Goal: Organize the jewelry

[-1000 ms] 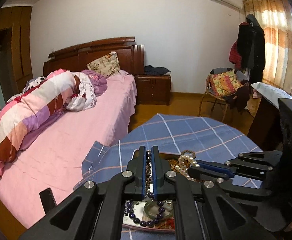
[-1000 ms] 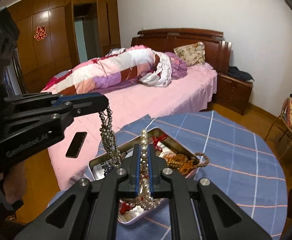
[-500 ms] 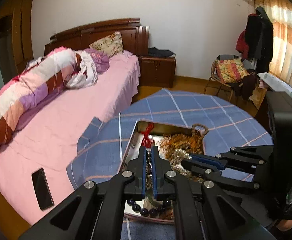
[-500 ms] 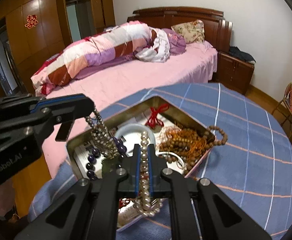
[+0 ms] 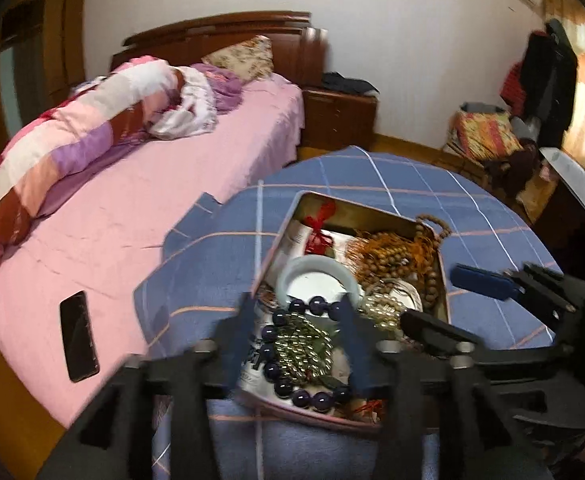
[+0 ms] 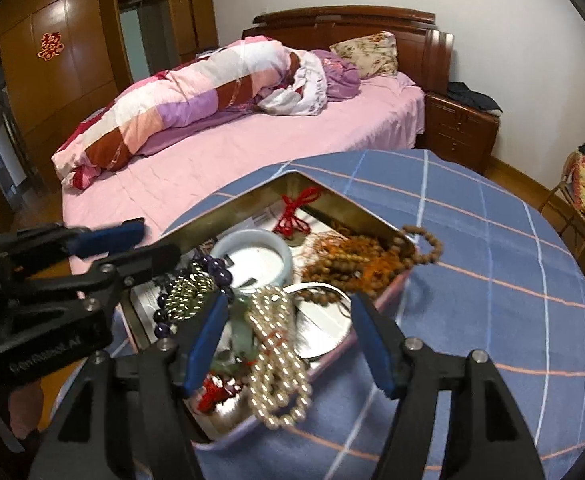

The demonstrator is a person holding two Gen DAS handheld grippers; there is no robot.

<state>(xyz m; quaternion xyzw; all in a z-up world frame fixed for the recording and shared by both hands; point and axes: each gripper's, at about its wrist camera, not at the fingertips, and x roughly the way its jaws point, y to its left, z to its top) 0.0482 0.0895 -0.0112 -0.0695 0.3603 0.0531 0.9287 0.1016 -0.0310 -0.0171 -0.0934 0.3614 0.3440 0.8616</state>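
Observation:
An open metal tin (image 5: 276, 248) (image 6: 232, 208) of jewelry sits on the table. My left gripper (image 5: 297, 304) (image 6: 156, 238) hovers over its near end, jaws opening. A silver bead necklace (image 5: 300, 344) (image 6: 188, 292) lies loose between them on a purple bead bracelet (image 5: 316, 304) (image 6: 220, 270). My right gripper (image 6: 288, 300) (image 5: 428, 296) is also opening. A pearl necklace (image 6: 276, 344) lies free between its fingers, draped over the tin's near rim. Also inside are a pale bangle (image 6: 252, 240), wooden beads (image 6: 356, 260) and a red knot (image 6: 292, 220).
The tin rests on a round table with a blue checked cloth (image 6: 492, 260). A bed with a pink sheet (image 5: 152, 208) stands just beyond, with a dark phone (image 5: 78, 336) on it. A chair piled with clothes (image 5: 488, 132) stands at the far right.
Both grippers sank toward the tin, each shut on a hanging necklace. Both have now opened, and the silver and pearl necklaces have dropped into the tin.

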